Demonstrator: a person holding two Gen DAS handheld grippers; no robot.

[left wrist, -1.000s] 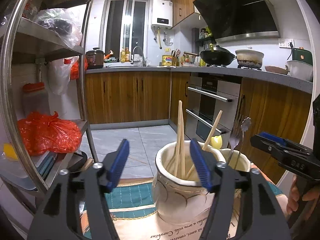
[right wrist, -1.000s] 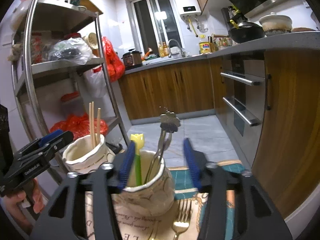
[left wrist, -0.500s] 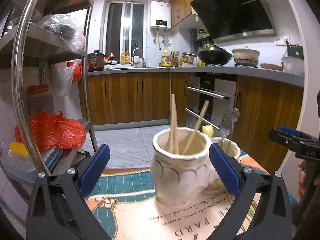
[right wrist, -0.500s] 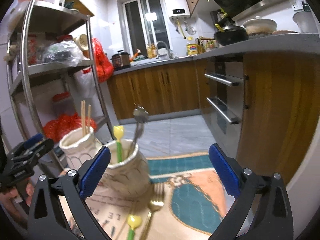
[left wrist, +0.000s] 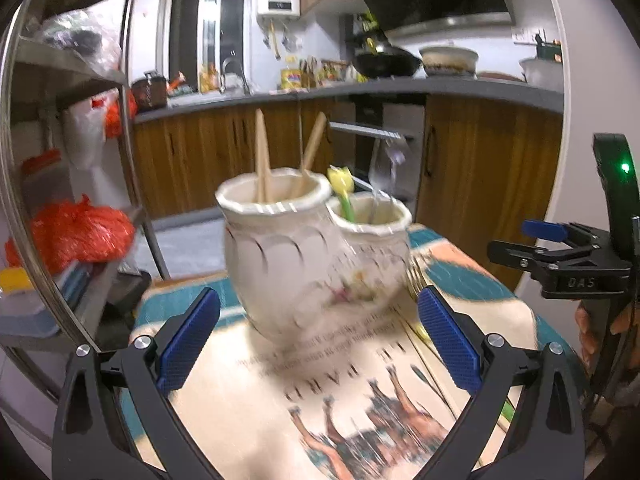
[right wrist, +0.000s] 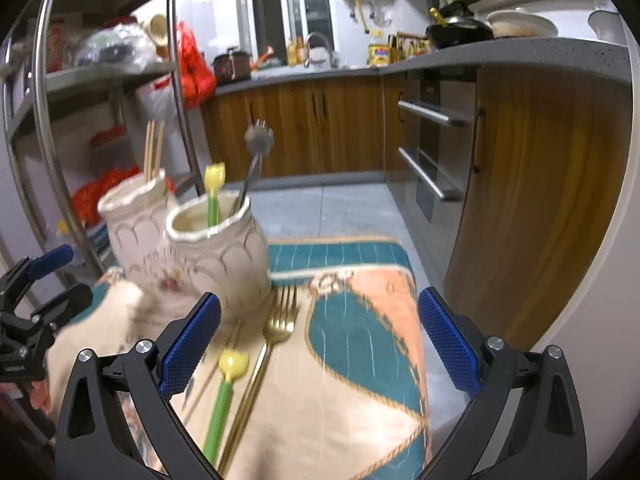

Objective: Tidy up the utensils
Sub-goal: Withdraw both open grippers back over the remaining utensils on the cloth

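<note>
Between both wide-spread tongs, one jar (left wrist: 276, 256) holds chopsticks (left wrist: 262, 160), its neighbour (right wrist: 224, 252) a tulip spoon (right wrist: 213, 192).

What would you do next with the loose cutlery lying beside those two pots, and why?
Probably lower the right gripper onto the gold fork and close on its handle. Its jaws stand wide open and empty, and the fork lies flat on the mat right between them, beside the tulip-topped utensil. The nearer jar, already holding cutlery, looks like its likely home.
</note>
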